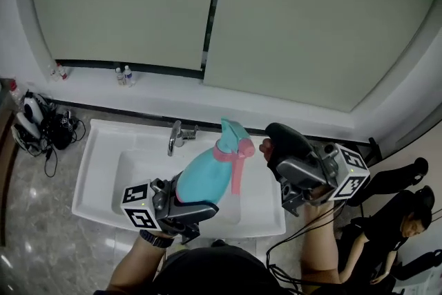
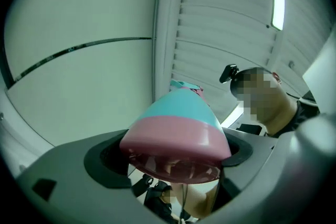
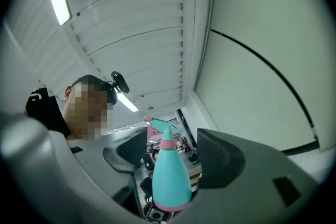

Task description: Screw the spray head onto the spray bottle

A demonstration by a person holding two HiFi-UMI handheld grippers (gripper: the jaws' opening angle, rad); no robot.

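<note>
Pale wall panels filled the top of the head view, with a white ledge running along their foot. Below lay the white sink. A person in black sat beyond the sink's right edge.

The left gripper was over the sink's front edge, its jaws clamped on the lower body of the spray bottle. In the left gripper view the bottle's pink base sat squeezed between the two pads. The bottle was held in the air above the basin (teal, with a pink band at its base), tilted so that its top leaned away towards the sink's back right.

The right gripper hung over the sink's right edge, just beside the bottle's top. Its jaws stood wide apart and pressed on nothing; in the right gripper view the bottle showed in the gap between them but clear of both pads.

The spray head sat on the bottle's neck with its pink collar around it and the pink trigger hanging down; how tightly it was screwed on could not be told.

A chrome tap stood at the middle of the sink's back edge, and a few small bottles stood on the ledge.
</note>
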